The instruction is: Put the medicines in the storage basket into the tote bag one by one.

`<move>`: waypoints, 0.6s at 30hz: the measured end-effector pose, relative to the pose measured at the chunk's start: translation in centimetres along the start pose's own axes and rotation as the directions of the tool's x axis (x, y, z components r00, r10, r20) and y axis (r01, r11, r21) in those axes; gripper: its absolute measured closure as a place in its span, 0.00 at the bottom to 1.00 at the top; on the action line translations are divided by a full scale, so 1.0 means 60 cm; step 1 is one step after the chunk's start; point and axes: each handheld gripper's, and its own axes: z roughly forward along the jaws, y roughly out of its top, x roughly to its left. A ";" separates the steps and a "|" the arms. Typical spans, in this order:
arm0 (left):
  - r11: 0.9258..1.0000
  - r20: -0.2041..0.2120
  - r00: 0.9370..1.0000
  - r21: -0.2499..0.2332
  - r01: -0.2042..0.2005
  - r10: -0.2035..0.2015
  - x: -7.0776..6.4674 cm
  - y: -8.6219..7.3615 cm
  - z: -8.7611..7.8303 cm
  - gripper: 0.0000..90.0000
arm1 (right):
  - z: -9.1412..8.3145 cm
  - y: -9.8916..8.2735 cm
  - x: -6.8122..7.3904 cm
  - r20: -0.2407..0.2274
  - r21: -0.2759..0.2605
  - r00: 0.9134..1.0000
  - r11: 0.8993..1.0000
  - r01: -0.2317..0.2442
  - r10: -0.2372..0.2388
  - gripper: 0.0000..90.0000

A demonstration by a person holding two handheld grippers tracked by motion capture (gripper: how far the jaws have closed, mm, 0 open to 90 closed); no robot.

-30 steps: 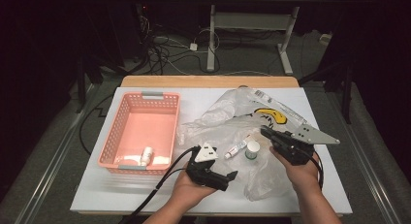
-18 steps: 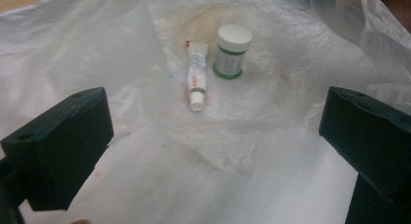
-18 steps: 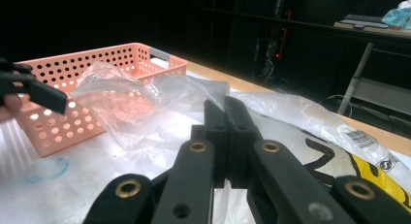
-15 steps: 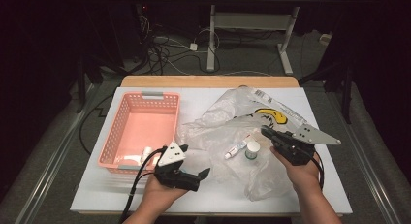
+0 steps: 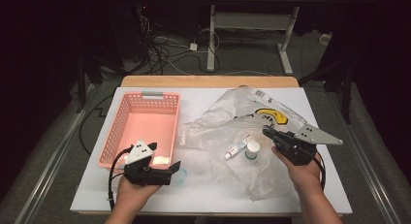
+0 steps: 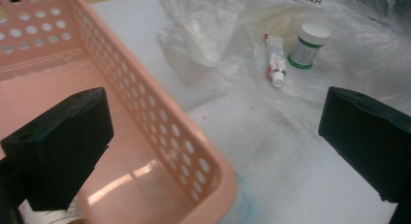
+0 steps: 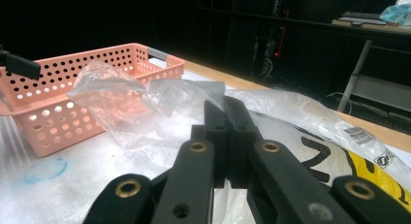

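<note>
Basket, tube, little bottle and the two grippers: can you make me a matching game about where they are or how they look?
Column one:
1. pink basket
2. small tube
3. white-capped bottle
4. right gripper

Column two:
a. jaws shut on the plastic bag
b. standing upright on the bag
c. lying flat on the bag, beside the bottle
d. at the left of the table

Pairs: 1-d, 2-c, 3-b, 4-a
</note>
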 end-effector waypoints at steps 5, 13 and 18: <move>1.000 -0.058 0.998 0.006 0.021 -0.020 0.027 -0.004 -0.011 0.00 | 0.002 0.000 0.001 -0.003 0.002 1.000 1.000 0.000 0.000 1.00; 0.997 -0.126 0.989 0.003 0.074 -0.073 0.073 -0.015 -0.031 0.00 | 0.001 -0.001 0.000 0.000 0.003 1.000 1.000 -0.001 0.001 1.00; 0.995 -0.154 0.984 0.025 0.093 -0.088 0.091 -0.020 -0.039 0.00 | 0.000 -0.001 -0.001 0.000 0.003 1.000 1.000 0.003 -0.003 1.00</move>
